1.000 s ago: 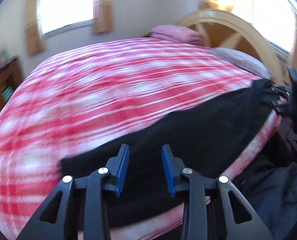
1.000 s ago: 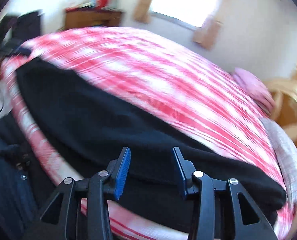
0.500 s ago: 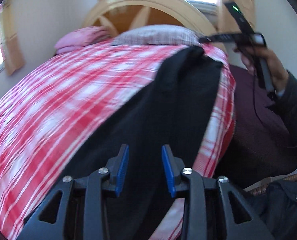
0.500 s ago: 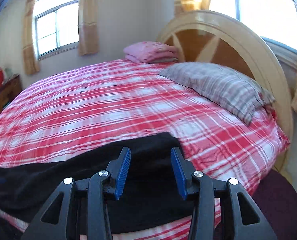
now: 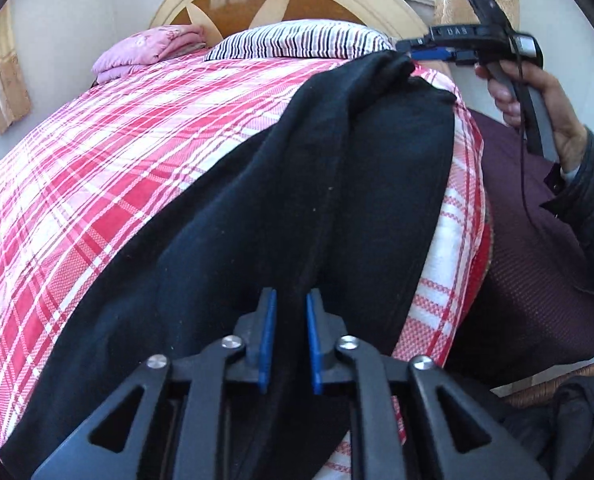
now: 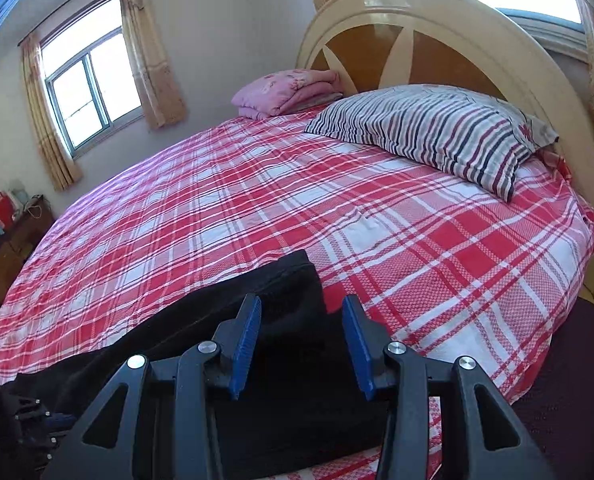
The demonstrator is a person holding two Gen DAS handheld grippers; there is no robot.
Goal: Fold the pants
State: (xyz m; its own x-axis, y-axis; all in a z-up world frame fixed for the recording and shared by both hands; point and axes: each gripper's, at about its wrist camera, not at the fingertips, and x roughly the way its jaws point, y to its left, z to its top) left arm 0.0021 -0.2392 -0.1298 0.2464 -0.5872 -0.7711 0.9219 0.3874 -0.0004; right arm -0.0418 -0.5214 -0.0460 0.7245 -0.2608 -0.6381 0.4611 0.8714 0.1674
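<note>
Down at the near end of the black pants [image 5: 297, 184], the left tongs [image 5: 289, 338] are closing, their blue pads narrowly apart with a raised ridge of the dark cloth running in between them; whether the pads already press on it cannot be told. They point steeply down at the fabric. The right tongs [image 6: 301, 350] stand about half open, tilted down over the far end of the pants [image 6: 257, 320], with black cloth below and between the pads but no grip on it. In the left view a hand [image 5: 537, 92] in a dark sleeve holds the right tool's handle just past the far end of the pants, near the striped pillow [image 5: 297, 38]. The pants lie stretched lengthwise along the near edge of the bed's red plaid sheet [image 6: 377, 216], folded lengthwise into a long strip.
</note>
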